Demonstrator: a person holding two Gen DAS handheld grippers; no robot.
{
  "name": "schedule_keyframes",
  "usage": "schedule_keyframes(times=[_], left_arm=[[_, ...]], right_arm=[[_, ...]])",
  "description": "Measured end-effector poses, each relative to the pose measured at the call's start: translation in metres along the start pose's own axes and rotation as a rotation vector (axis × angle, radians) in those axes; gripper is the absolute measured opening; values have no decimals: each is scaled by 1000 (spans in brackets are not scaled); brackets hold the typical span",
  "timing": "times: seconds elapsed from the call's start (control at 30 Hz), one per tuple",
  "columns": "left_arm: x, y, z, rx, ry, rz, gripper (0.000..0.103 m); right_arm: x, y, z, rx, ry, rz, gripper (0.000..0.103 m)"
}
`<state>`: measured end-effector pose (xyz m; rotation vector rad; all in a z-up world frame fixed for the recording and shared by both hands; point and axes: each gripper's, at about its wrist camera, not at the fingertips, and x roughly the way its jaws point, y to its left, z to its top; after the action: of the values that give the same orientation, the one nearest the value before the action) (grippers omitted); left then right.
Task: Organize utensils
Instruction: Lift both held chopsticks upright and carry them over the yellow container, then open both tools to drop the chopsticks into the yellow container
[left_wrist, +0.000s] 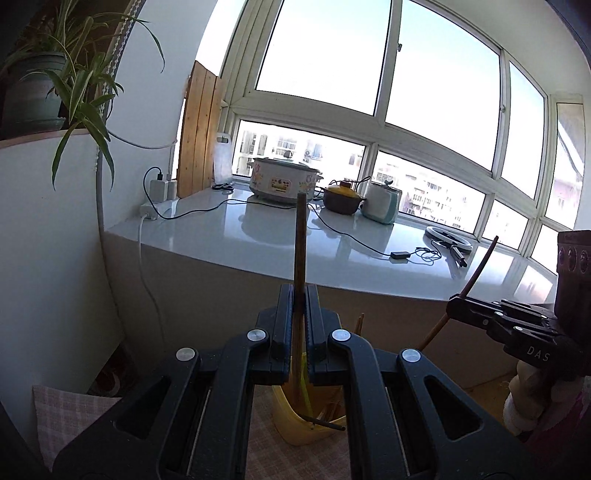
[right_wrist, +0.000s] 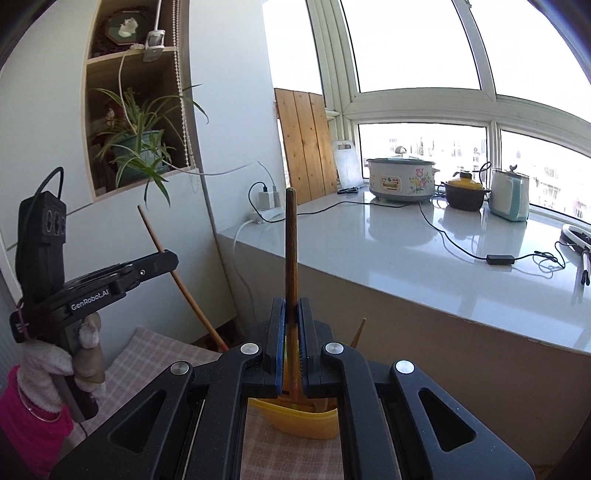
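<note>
Sunlit counter (left_wrist: 229, 229) behind; each claw (left_wrist: 300, 295) (right_wrist: 291, 306) clenched on its chopstick (left_wrist: 300, 236) (right_wrist: 290, 236); shelf (right_wrist: 136, 55) only rightward.

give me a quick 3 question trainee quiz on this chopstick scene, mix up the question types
1. True or false: both grippers are open and hold nothing.
2. Multiple choice: the yellow holder below the grippers stands on
A. the white counter
B. a checked cloth
C. a wooden board
3. Short answer: which appliance on the white counter stands nearest the wooden board?

Key
1. False. The left gripper and the right gripper are each shut on a brown chopstick standing upright.
2. B, the checked cloth.
3. The floral slow cooker.
</note>
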<state>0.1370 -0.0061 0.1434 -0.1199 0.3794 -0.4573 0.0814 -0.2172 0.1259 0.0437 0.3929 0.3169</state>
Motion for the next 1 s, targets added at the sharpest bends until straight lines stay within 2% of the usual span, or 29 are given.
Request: schedule_keyframes(times=[0.3, 0.63, 1.0], left_arm=[[36, 0, -6, -29, 40, -12, 4], [74, 7, -27, -59, 123, -8, 4], [83, 8, -41, -65, 178, -26, 4]], right_arm=[[38, -17, -13, 38, 77, -18, 5], [73, -29, -31, 82, 170, -14, 5], [85, -25, -52, 58, 226, -34, 5]])
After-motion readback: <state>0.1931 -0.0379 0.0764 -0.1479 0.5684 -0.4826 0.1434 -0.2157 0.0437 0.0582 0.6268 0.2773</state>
